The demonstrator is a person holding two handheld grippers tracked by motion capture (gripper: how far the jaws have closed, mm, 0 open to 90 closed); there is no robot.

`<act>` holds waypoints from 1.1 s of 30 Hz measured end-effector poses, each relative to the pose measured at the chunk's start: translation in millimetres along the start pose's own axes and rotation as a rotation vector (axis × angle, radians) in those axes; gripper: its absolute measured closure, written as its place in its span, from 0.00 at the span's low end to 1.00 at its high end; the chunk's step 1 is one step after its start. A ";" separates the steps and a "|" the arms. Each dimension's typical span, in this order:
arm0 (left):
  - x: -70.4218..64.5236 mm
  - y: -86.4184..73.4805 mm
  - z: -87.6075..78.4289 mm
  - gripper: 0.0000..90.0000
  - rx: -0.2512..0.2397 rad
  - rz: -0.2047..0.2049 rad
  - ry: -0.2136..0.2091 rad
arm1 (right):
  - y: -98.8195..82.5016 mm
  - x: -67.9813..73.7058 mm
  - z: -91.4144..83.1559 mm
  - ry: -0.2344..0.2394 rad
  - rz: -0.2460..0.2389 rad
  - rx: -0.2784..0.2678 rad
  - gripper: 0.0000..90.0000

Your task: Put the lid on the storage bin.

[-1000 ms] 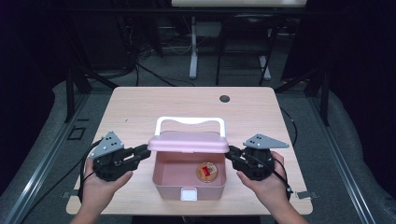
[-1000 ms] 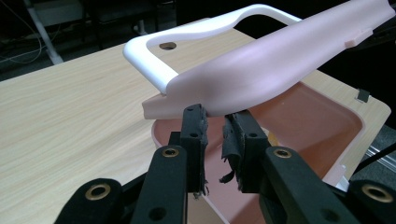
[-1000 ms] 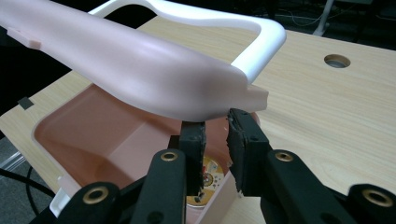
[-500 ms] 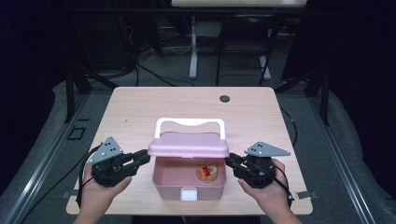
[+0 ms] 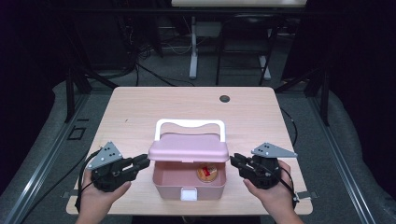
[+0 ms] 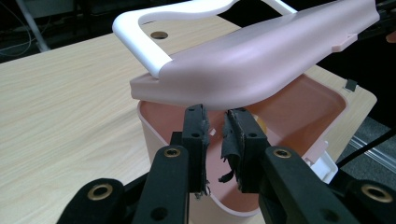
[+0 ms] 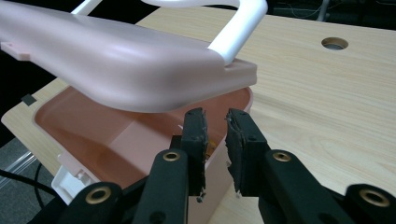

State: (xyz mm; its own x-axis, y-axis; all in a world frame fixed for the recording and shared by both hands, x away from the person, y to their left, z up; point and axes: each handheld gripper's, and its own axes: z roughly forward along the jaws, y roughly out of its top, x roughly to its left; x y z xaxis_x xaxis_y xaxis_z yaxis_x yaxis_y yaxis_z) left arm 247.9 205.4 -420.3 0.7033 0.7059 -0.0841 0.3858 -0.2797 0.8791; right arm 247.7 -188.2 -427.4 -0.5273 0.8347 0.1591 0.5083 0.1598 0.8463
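From the high view, a pink box (image 5: 189, 184) sits at the near edge of the table (image 5: 140, 112), between the two hands. Its lid (image 5: 188, 148) is raised, hinged at the back and tilted so the front stands open, with a white handle (image 5: 189, 125) lying behind it. A small round orange thing (image 5: 206, 173) lies inside, toward the right. The left gripper (image 5: 144, 163) and right gripper (image 5: 236, 161) point inward at the lid's two ends, probably to steady or lower it evenly from both sides.

In the left gripper view, the jaws stand narrow, with only a small gap and nothing gripped; their tips sit just under the lid's (image 6: 252, 56) end edge, above the box (image 6: 299, 112) rim. That placement suggests the lid is being propped, though I cannot tell if the tips touch it.

In the right gripper view, the jaws are likewise narrow and empty, tips just below the lid's (image 7: 116, 65) corner beside the handle (image 7: 238, 28), over the box's (image 7: 93, 126) wall
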 end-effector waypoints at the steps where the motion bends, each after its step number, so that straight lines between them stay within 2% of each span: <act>1: -0.4 -0.8 0.0 0.86 -0.002 0.000 0.003 | -0.2 -1.1 -0.1 -0.003 0.003 -0.003 0.86; 8: -3.1 -8.0 -1.0 0.87 0.003 0.003 -0.004 | -2.6 -7.6 -0.1 -0.013 0.027 -0.007 0.86; 10: -4.8 -10.7 -0.7 0.86 -0.002 -0.010 -0.004 | -3.1 -8.4 0.1 -0.014 0.032 -0.010 0.86; 19: -7.3 -18.0 -0.2 0.87 0.015 0.000 -0.004 | -4.3 -11.9 -0.2 -0.020 0.041 -0.010 0.86; 33: -10.9 -37.8 3.8 0.88 0.039 -0.017 -0.016 | -5.9 -13.7 0.2 -0.024 0.048 -0.015 0.86</act>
State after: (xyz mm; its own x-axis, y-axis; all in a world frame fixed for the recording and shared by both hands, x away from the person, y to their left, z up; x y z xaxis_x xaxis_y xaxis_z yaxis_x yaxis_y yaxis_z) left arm 227.9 205.8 -454.4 0.7059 0.7002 -0.1070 0.4208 -0.2931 0.8585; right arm 252.1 -200.5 -434.6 -0.4860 0.8535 0.1881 0.5227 0.1113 0.8452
